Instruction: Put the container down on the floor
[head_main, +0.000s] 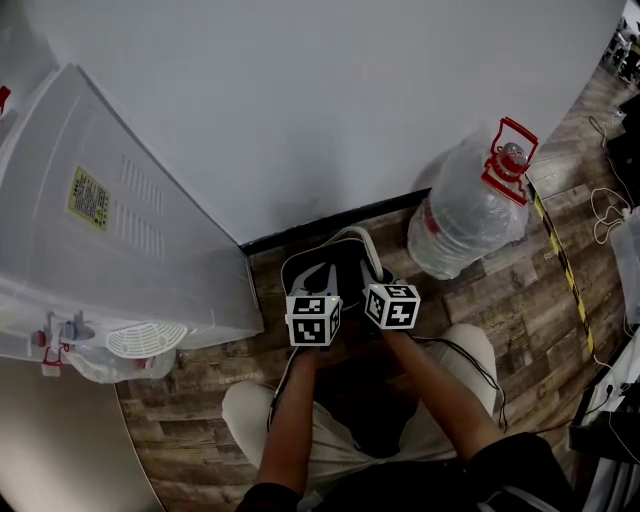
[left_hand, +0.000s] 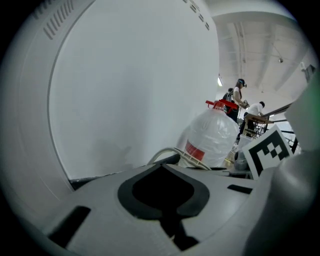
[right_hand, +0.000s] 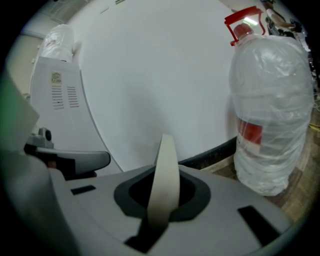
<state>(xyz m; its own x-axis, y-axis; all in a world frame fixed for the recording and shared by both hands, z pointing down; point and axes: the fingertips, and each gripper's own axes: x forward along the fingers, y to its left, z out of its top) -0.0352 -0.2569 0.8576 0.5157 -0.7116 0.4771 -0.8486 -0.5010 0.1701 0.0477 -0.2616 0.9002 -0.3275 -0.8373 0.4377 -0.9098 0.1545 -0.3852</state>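
Note:
The container is black with a pale rim and sits low over the wooden floor by the wall, just ahead of the person's knees. My right gripper holds its right side. In the right gripper view the jaws are shut on the container's cream strap-like rim, which runs up through the hollow between them. My left gripper is at the container's left side. Its jaws look shut with a dark hollow and nothing seen in it. The pale rim curves just beyond them.
A large clear water jug with a red handle stands on the floor to the right, close to the wall. A white water dispenser stands to the left. Yellow-black tape and cables lie further right.

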